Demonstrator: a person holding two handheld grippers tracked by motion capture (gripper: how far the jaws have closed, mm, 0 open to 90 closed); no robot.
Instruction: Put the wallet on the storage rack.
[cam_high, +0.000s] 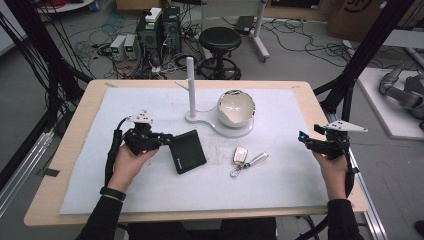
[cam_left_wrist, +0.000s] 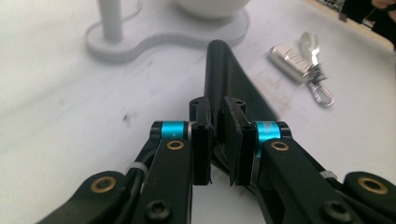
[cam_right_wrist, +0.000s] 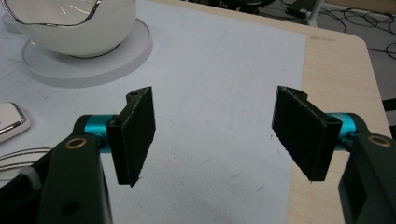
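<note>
Your left tool (cam_left_wrist: 217, 140) is clamping the black wallet's (cam_high: 187, 151) edge, keys (cam_high: 246, 159) lying just beyond it; your right tool (cam_right_wrist: 215, 133) is hanging released over the worktop (cam_high: 320, 107).

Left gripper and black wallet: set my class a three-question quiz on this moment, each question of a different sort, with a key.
1. True or false: the left gripper is shut on the black wallet.
2. How do the right gripper's jaws stand? A) open, holding nothing B) shut on the keys C) around the bowl
3. Fill in: the bowl sits on a white ____.

Key: 1 true; 2 A; 3 stand.
</note>
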